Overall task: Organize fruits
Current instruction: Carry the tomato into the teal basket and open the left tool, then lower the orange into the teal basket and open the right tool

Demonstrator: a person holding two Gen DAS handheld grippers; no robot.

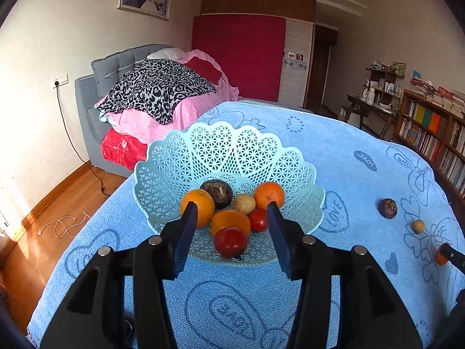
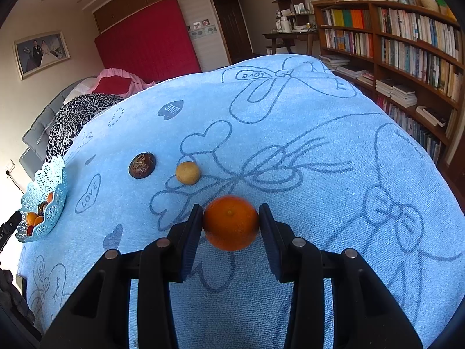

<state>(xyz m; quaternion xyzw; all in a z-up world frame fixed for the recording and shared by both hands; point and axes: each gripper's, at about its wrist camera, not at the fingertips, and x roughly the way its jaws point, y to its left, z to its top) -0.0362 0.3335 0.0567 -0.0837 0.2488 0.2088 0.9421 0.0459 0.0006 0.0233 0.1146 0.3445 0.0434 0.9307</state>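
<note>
On the blue towel, far left: pale blue lattice basket (image 1: 162,180) holding oranges, two red fruits, a dark fruit and a small tan one.
Left gripper (image 1: 231,213): hovers before the basket, jaws wide apart, gripping nothing.
Loose fruit, middle: dark brown fruit (image 2: 142,165) with small yellow fruit (image 2: 187,172) just to its right, apart, both on the towel.
Right gripper (image 2: 231,222): jaws clamped on an orange (image 2: 231,226), one pad against each side.
Far right: bookshelf (image 2: 407,58).
</note>
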